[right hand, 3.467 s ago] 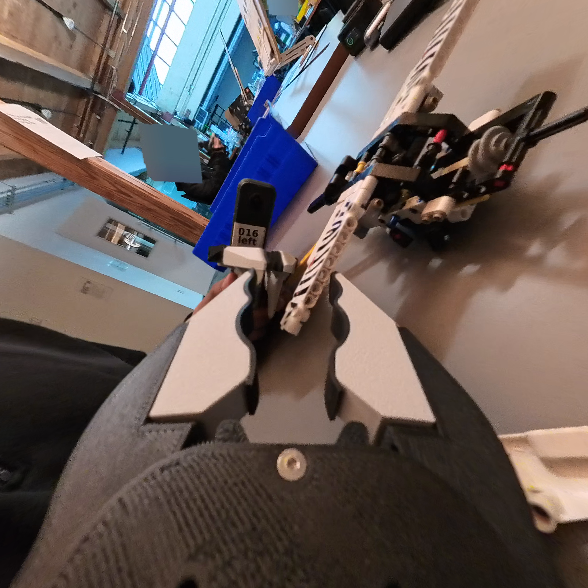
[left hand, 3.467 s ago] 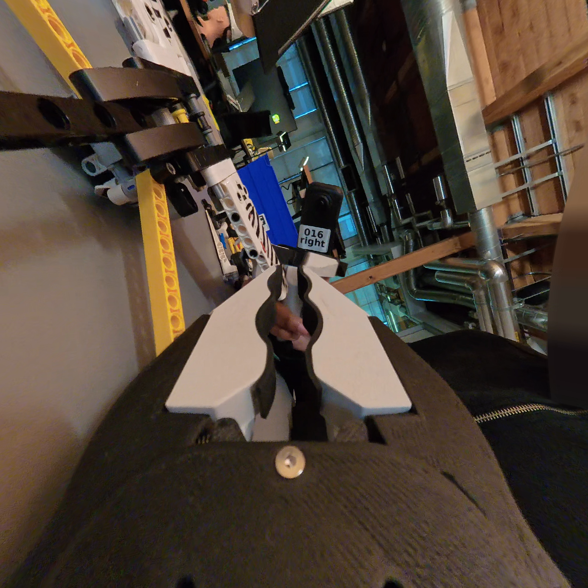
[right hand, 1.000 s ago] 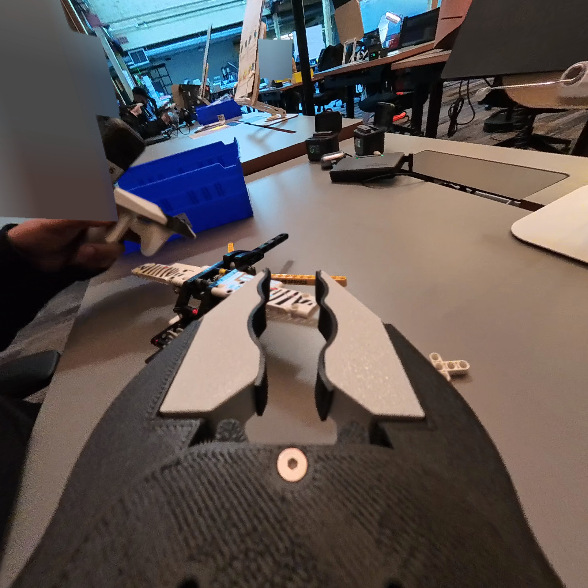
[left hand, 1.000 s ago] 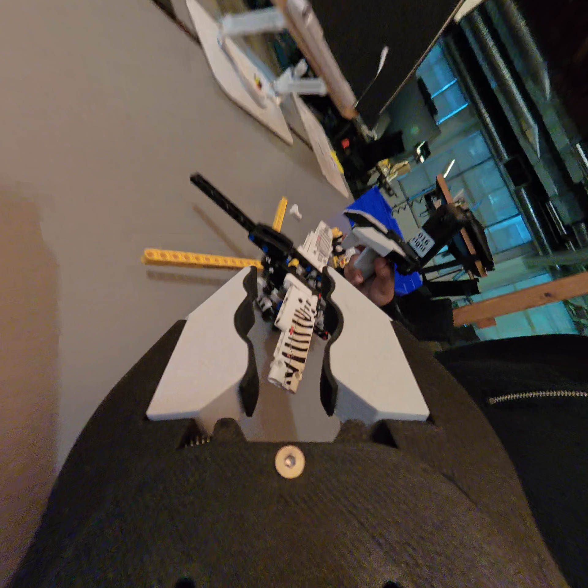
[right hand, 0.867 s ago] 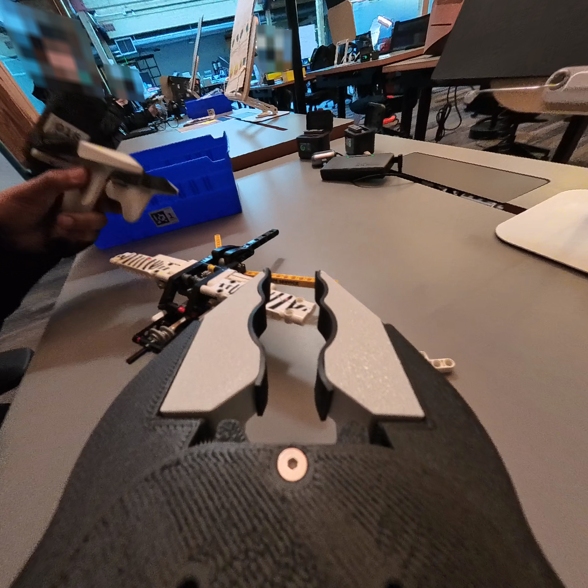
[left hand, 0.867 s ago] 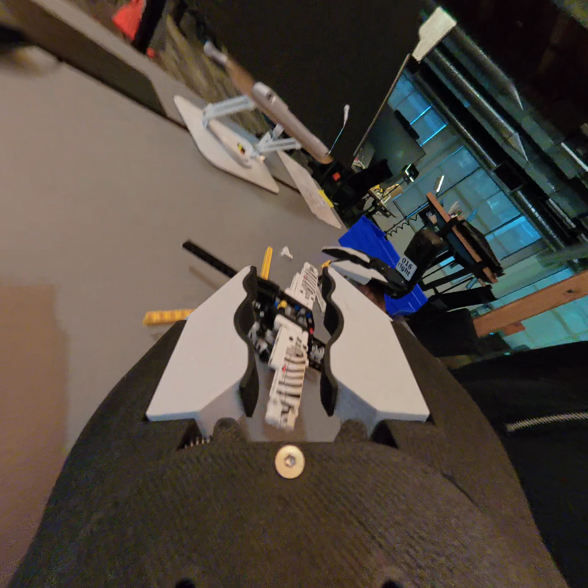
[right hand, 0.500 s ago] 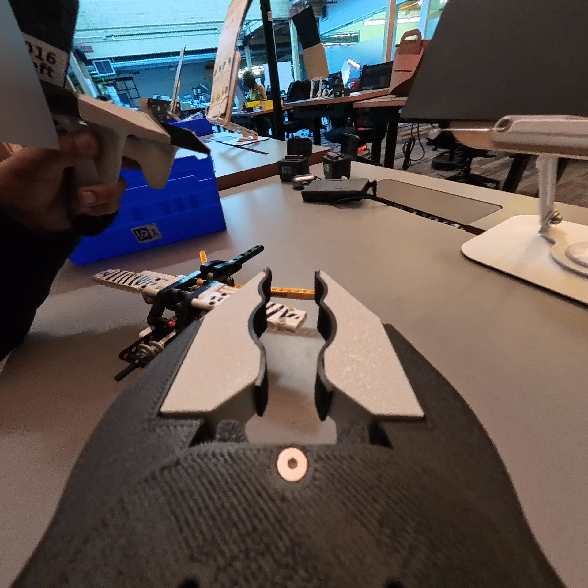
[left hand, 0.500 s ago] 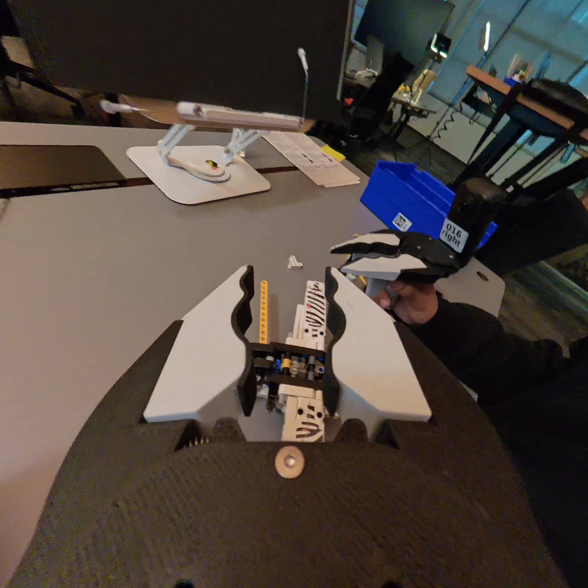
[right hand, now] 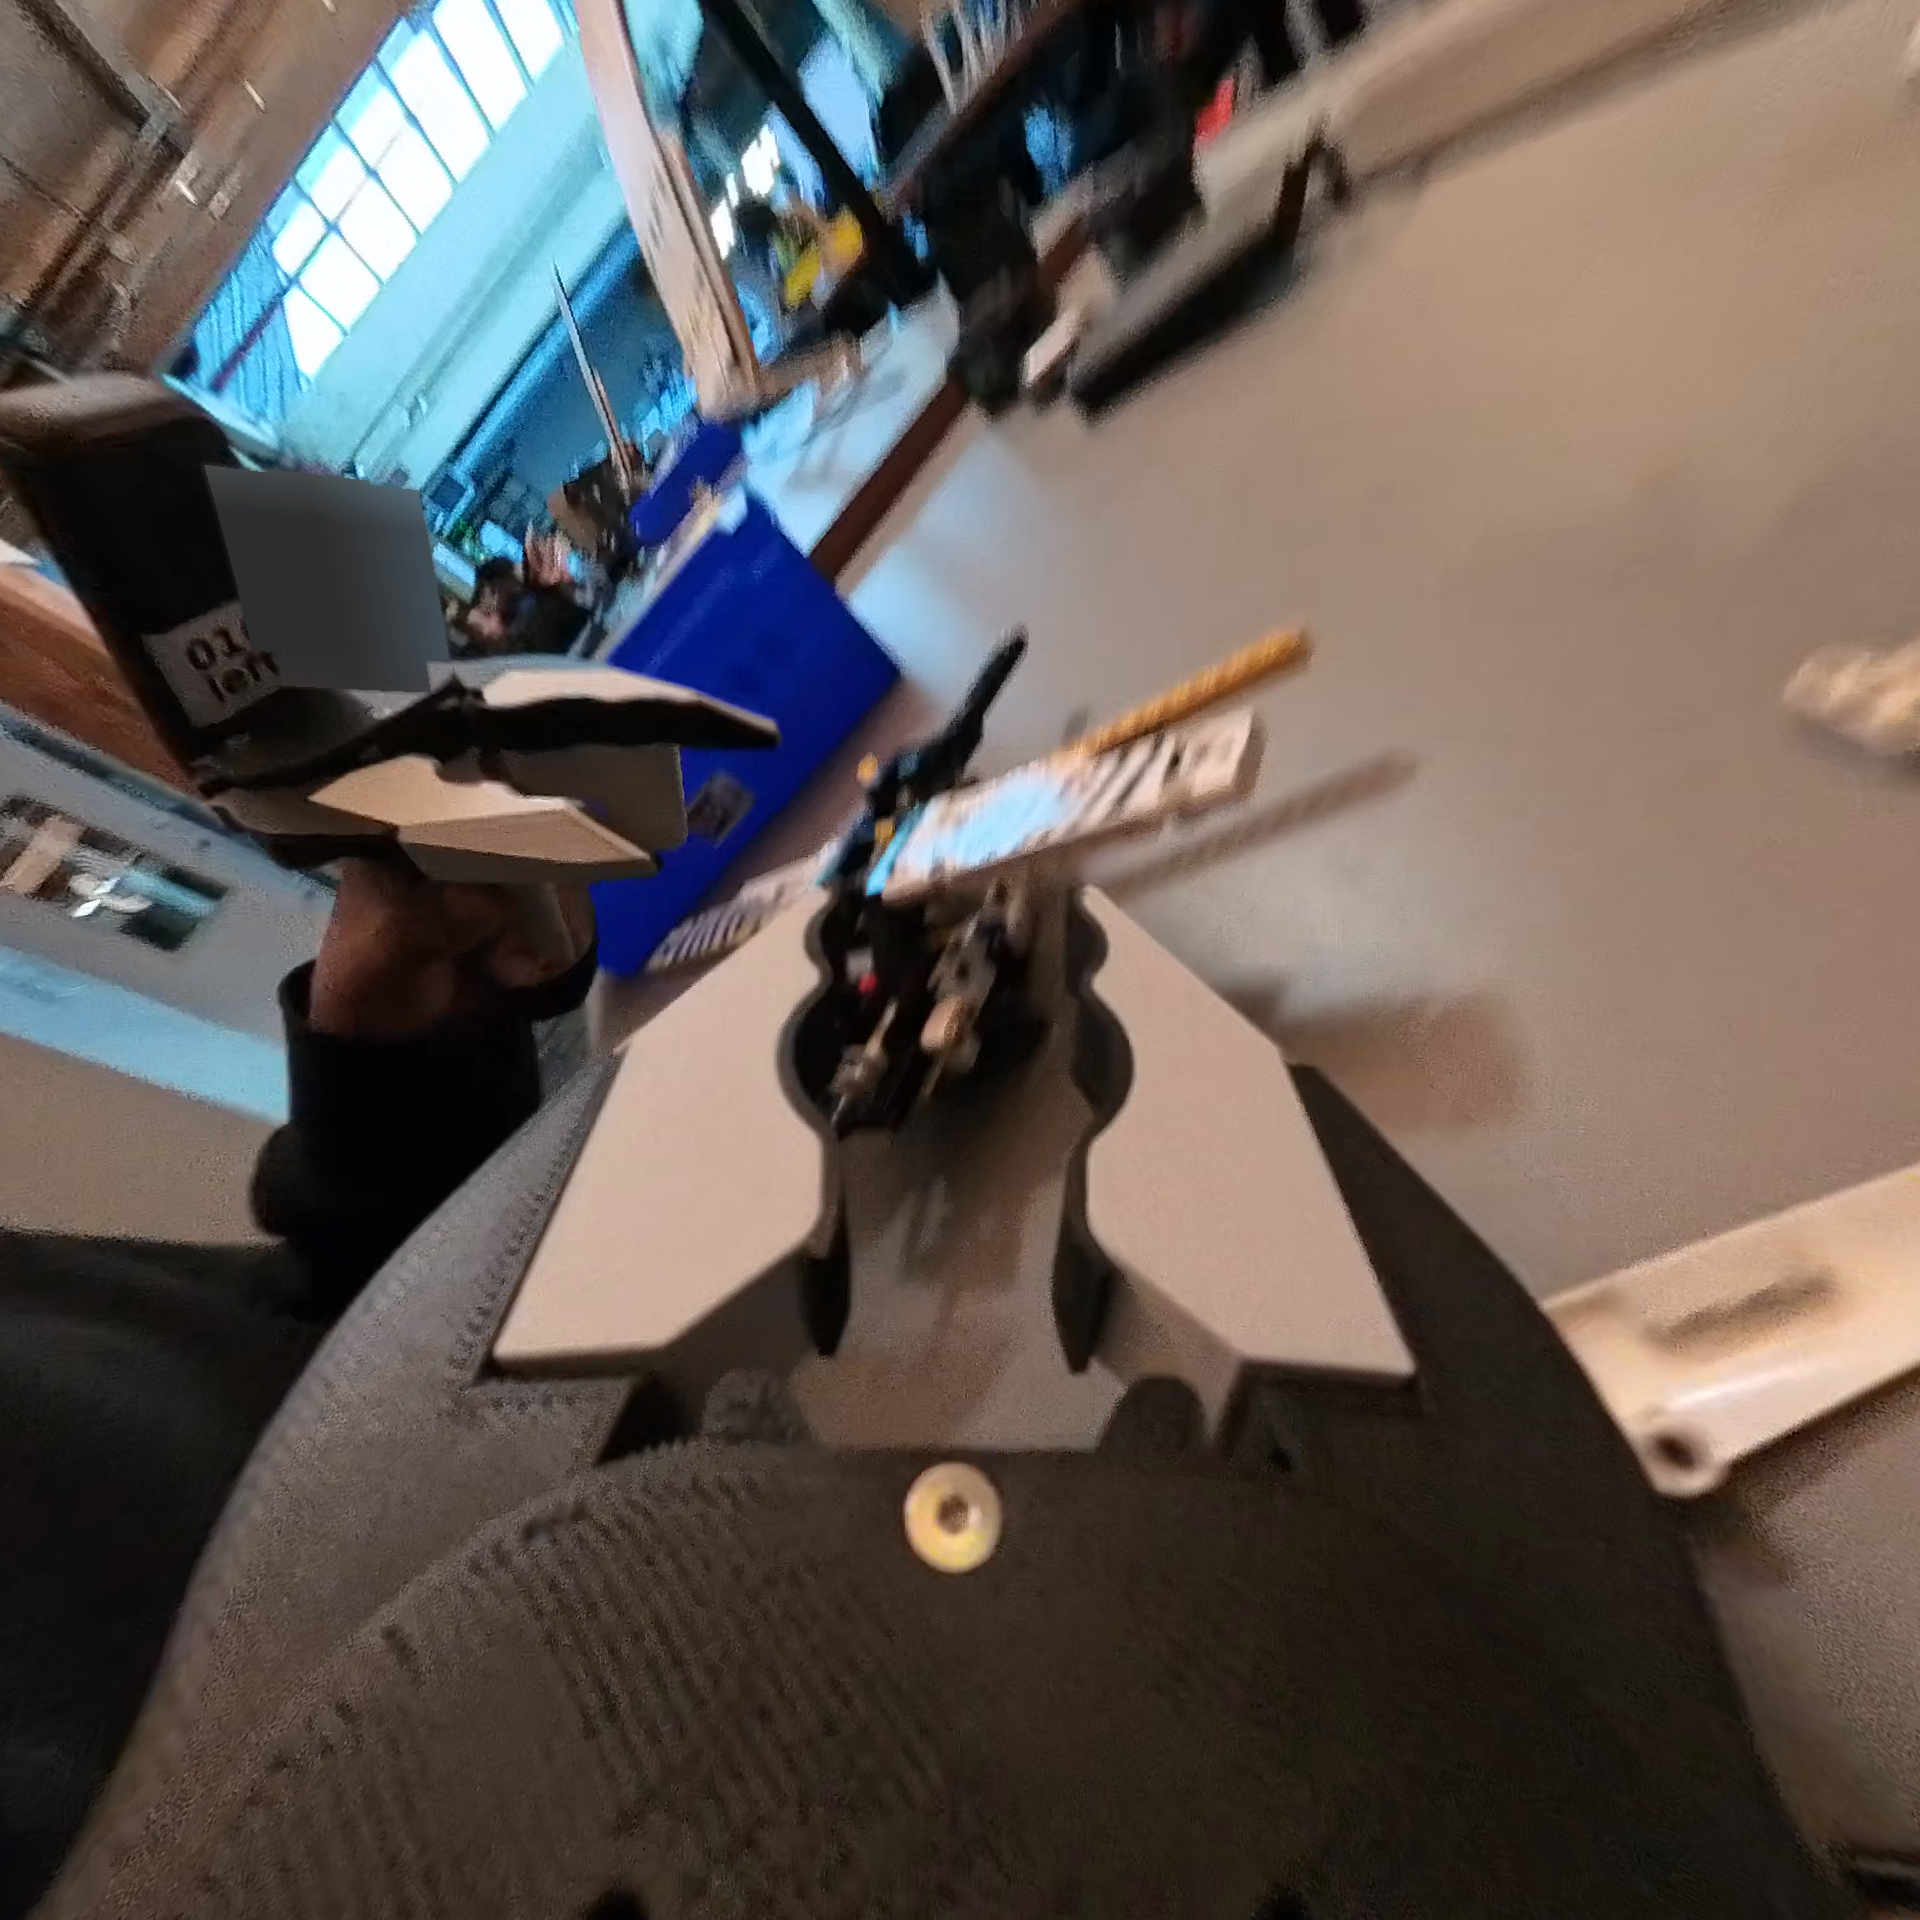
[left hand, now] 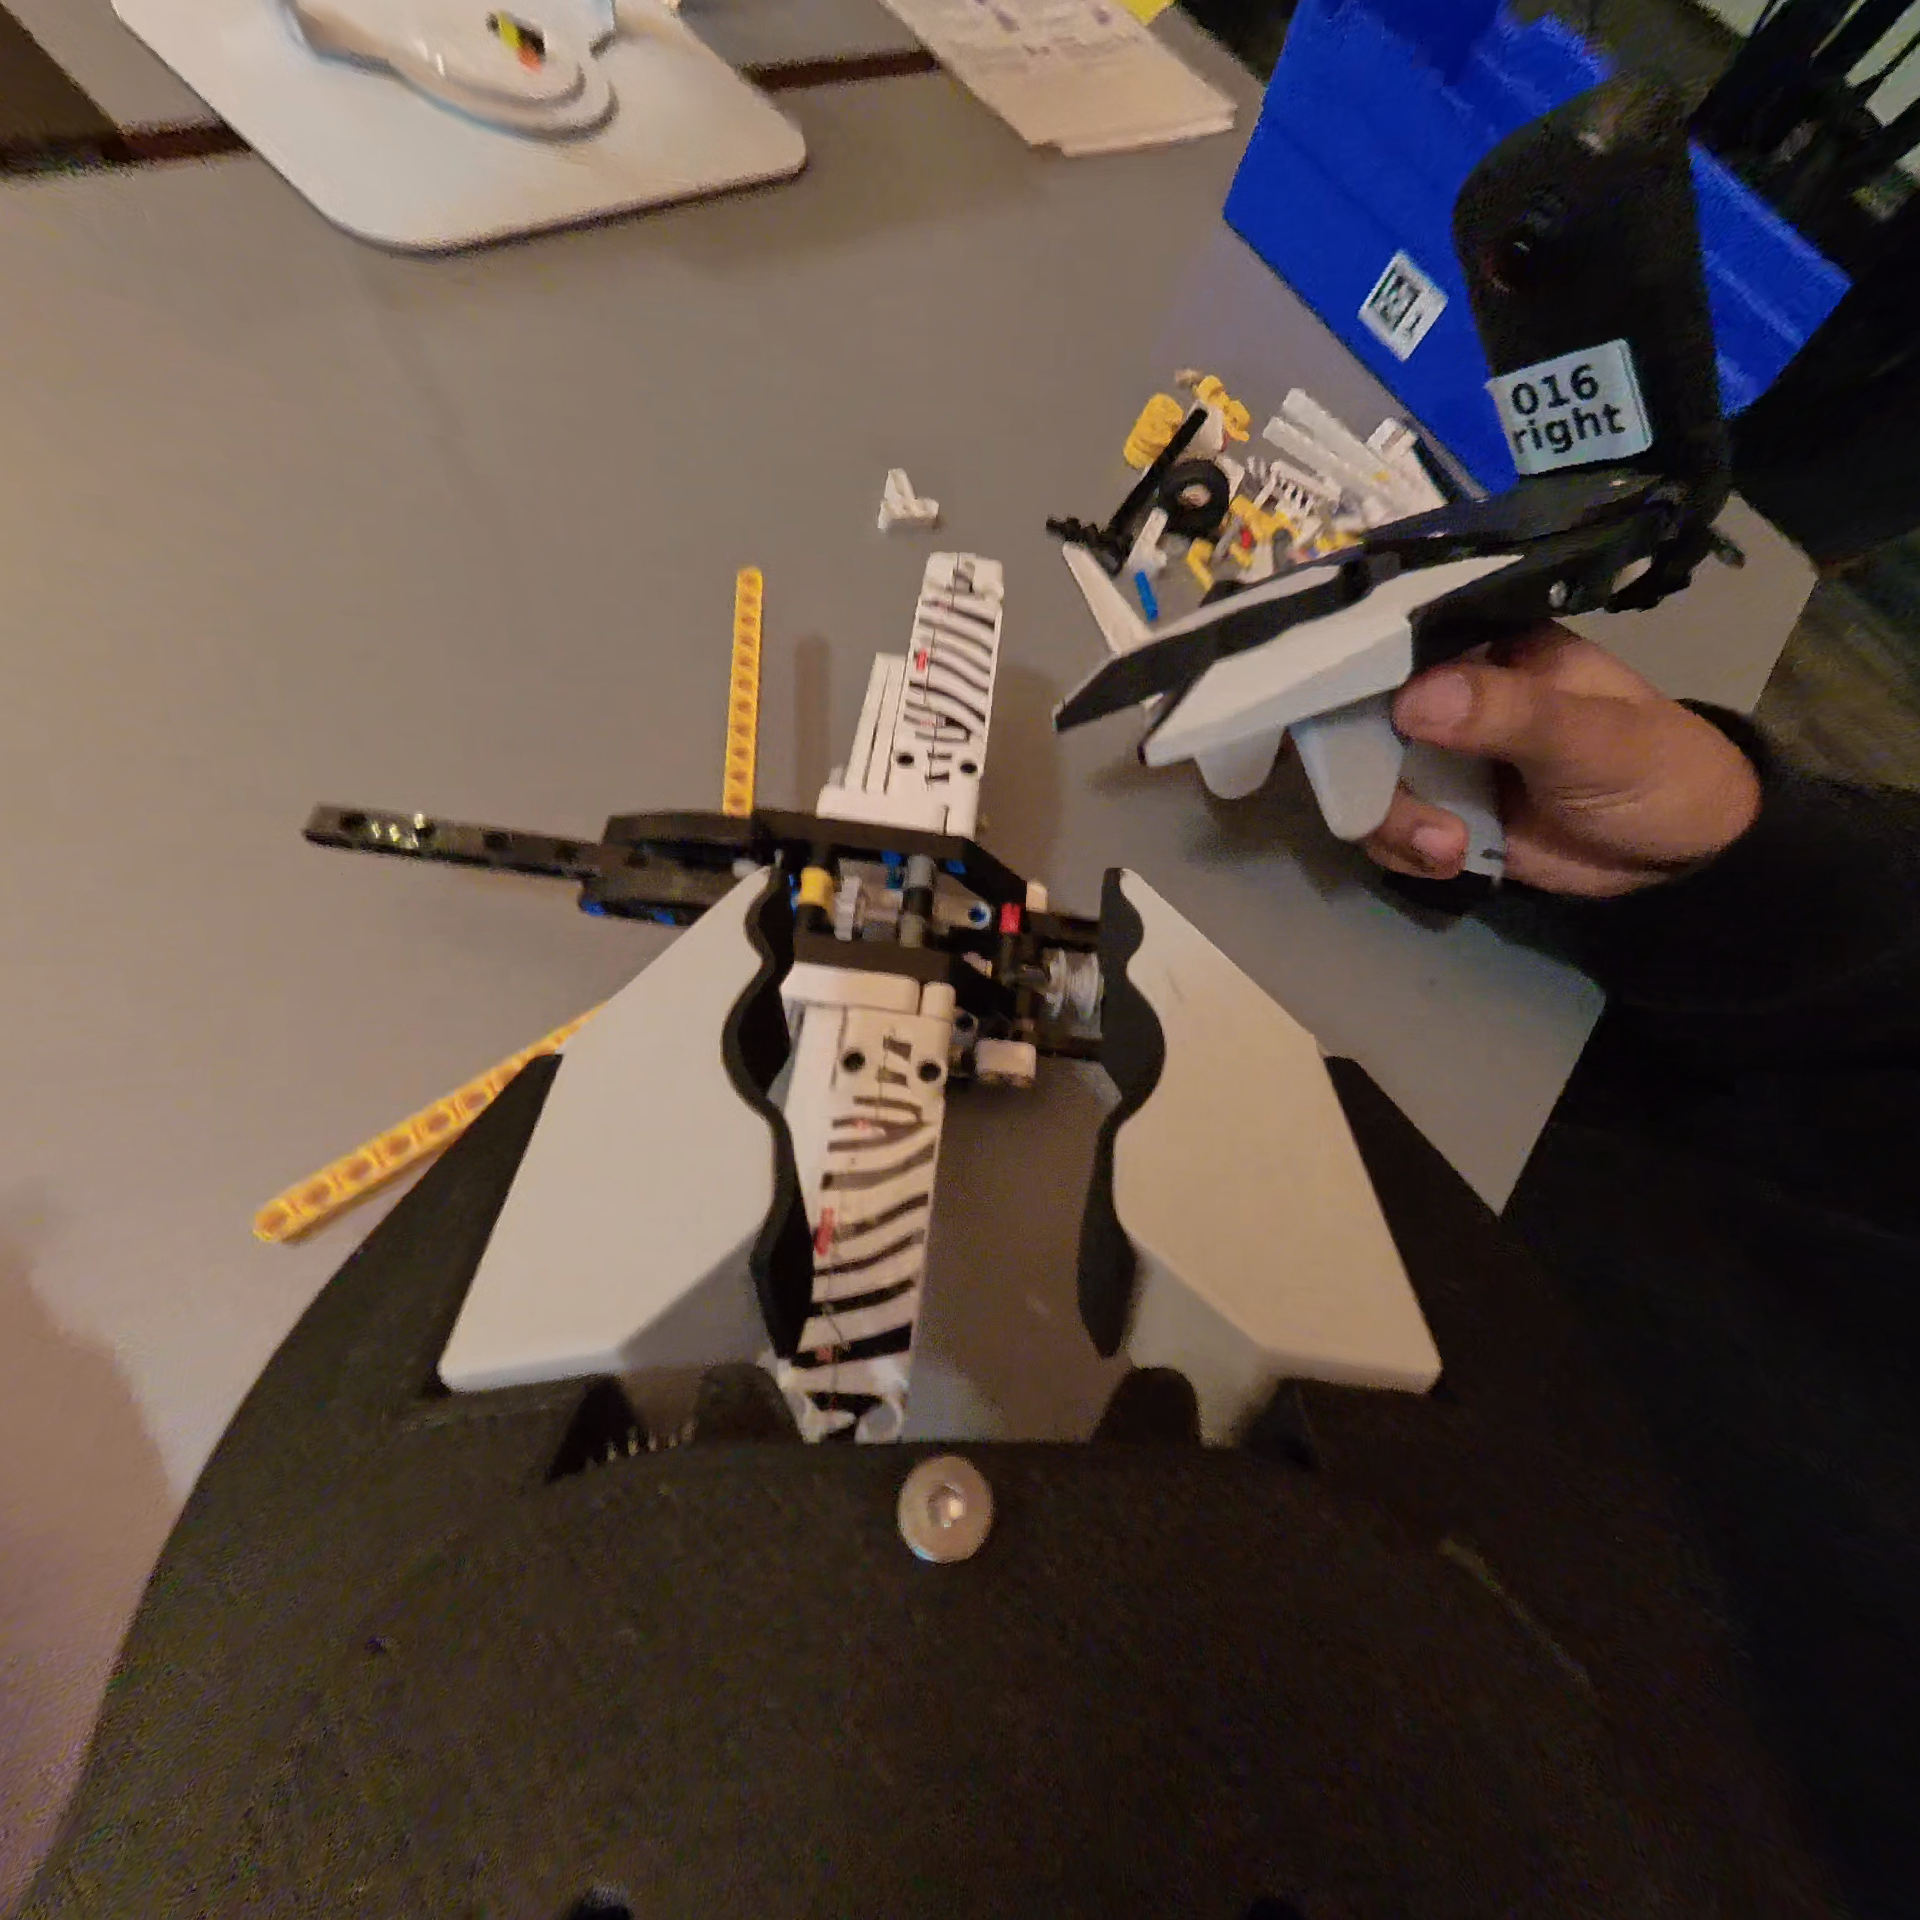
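Closest in, your left gripper (left hand: 940, 883) hangs released, jaws spread wide, nothing clamped. Straight below it on the grey table (left hand: 312, 520) lies the brick model (left hand: 883, 1174): its white, black-striped long axis runs from 6 o'clock up to 12. A black cross-beam (left hand: 457, 836) sticks out from the model's middle toward 9 o'clock.

At 8 o'clock a loose yellow beam (left hand: 416, 1132) slants away. A second yellow beam (left hand: 744, 686) points to 12 just left of the model.

Your right gripper (left hand: 1101, 717) hovers at 2 o'clock, clear of the model. Its own view is blurred, but the jaws stand apart, gripping nothing.

Farther out at 1 o'clock, loose pieces (left hand: 1247, 499) sit against a blue bin (left hand: 1351, 156).
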Demonstrator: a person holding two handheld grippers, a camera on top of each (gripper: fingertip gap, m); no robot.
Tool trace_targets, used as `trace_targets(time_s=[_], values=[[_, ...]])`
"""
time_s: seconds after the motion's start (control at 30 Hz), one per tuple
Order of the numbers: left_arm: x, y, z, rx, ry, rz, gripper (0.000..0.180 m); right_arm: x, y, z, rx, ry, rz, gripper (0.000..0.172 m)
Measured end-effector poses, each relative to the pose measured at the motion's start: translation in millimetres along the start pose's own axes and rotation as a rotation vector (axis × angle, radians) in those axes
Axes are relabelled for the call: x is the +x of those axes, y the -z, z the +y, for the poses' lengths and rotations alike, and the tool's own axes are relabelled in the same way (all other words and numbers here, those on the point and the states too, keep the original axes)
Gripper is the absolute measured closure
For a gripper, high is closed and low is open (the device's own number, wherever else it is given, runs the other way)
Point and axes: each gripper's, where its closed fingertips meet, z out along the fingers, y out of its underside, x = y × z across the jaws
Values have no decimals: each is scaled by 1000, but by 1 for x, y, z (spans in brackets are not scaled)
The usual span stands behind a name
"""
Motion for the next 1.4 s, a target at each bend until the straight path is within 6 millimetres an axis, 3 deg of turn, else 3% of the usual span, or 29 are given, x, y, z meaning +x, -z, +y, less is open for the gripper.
trace_targets(time_s=[0.1,0.2,0.3,0.37,0.6,0.77,0.87,1.17,1.4], values=[[-11,-5,26,-151,11,-104,120,-4,-10,36,-132,-105,-12,125],[-17,-11,44,-272,-2,-165,117,-2,-21,45,-154,-195,-35,130],[-16,-17,49,-287,12,-142,115,-5,-30,49,-190,-262,-90,132],[-16,-17,50,-289,21,-128,116,-11,-35,49,-185,-300,-155,137],[-19,-15,52,-263,74,-48,117,-6,-36,46,-166,-382,-199,161],[-20,-15,53,-252,77,-38,117,-6,-36,46,-172,-359,-192,162],[-26,-15,55,-249,76,-68,132,-2,-35,41,-139,-363,-177,164],[-27,-18,55,-251,73,-97,131,4,-34,34,-88,-390,-156,165],[-25,-28,53,-240,40,-133,132,18,-32,15,62,-388,-74,167]])
